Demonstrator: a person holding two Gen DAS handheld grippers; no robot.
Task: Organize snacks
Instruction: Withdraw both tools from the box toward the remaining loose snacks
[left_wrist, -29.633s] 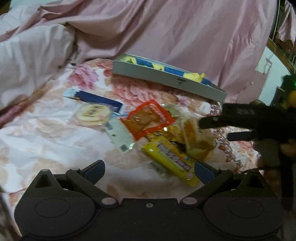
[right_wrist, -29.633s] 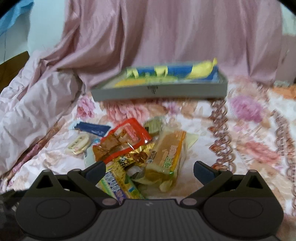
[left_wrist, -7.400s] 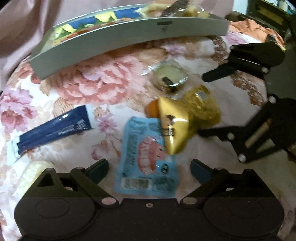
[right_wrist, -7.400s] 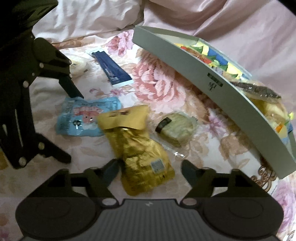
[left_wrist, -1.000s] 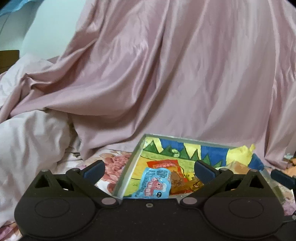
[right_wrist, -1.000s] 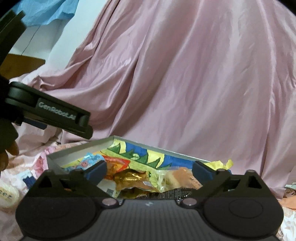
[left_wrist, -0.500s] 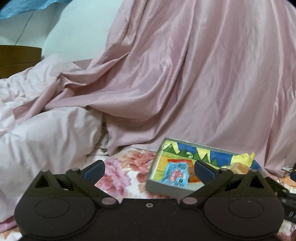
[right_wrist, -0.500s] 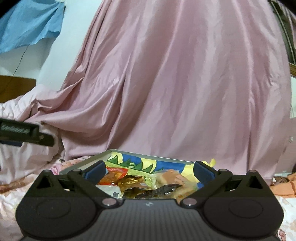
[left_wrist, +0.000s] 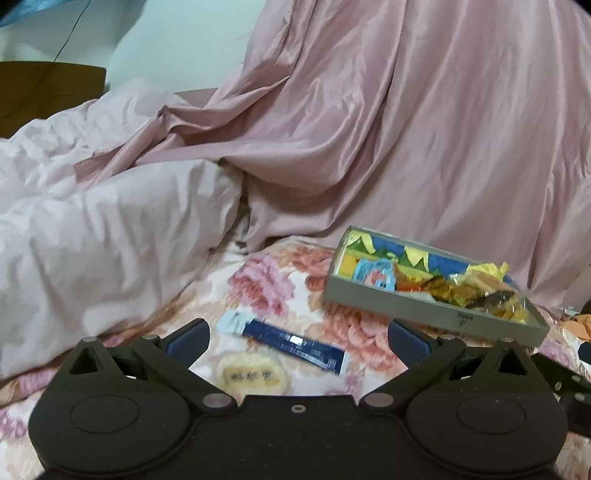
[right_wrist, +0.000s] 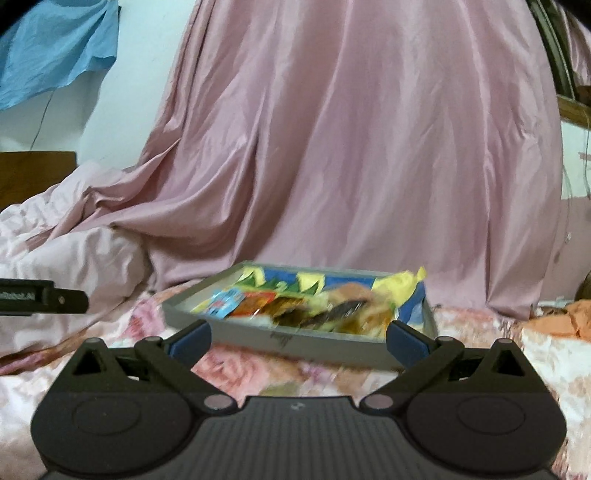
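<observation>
Both grippers, left (left_wrist: 297, 341) and right (right_wrist: 298, 339), spread wide, empty. Tray (left_wrist: 424, 308) of snacks on bed, ahead-right of left fingers. Blue packet (left_wrist: 291, 343) and round biscuit (left_wrist: 248, 373) lie loose between them.

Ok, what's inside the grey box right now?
The grey box holds a light blue packet, a gold packet and other wrappers on a colourful lining. Anything beneath the pile is covered.
</observation>
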